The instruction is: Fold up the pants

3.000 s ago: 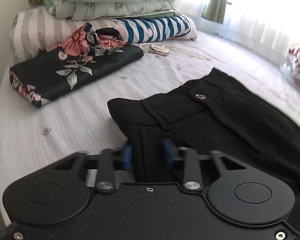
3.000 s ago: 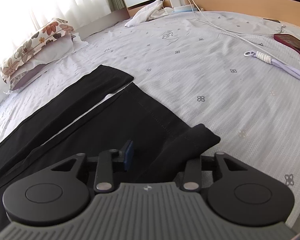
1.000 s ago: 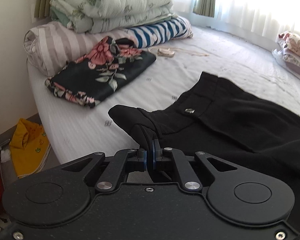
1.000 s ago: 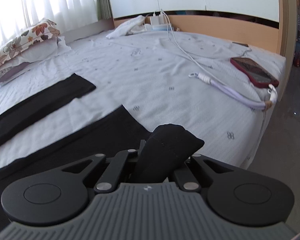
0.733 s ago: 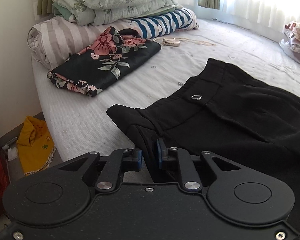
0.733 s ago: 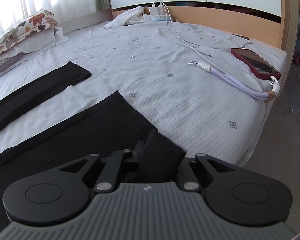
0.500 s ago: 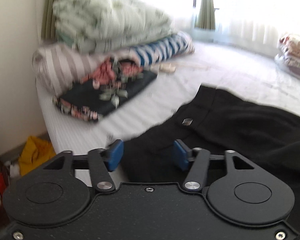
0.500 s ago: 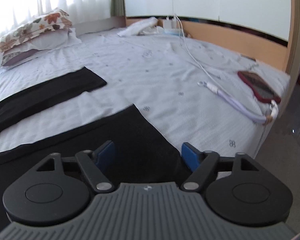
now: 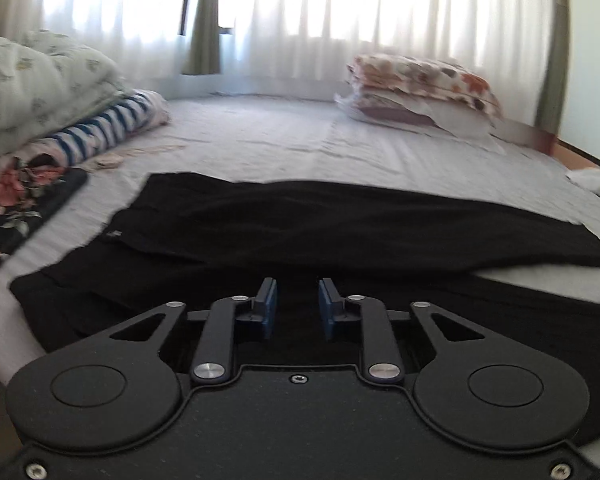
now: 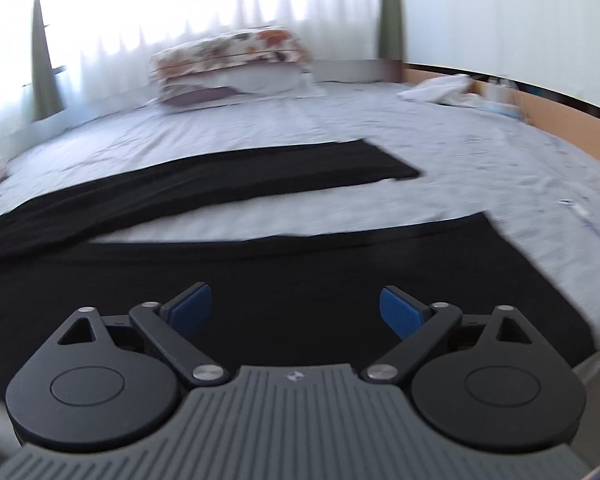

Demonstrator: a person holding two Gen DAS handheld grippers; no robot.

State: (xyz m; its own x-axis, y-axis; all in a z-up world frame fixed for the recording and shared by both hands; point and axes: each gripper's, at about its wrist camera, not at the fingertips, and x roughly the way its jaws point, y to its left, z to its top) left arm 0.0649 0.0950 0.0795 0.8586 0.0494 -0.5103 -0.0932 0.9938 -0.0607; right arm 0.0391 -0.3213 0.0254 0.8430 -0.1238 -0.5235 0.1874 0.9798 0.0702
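Left wrist view: pants [image 9: 340,220] lying flat on bed [image 9: 300,148], legs apart, no fold showing. Left gripper [image 9: 293,307] jaws narrowly parted, empty; right gripper [image 10: 295,309] jaws gaping wide, empty. I'm judging all folds remaining.

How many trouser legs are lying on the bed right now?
2. The near pant leg lies just beyond the right gripper, and the far pant leg stretches across the bed behind it, with bare sheet between them.

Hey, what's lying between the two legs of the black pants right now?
Only bare bedsheet: in the right wrist view a pale wedge separates the far leg from the near leg of the black pants.
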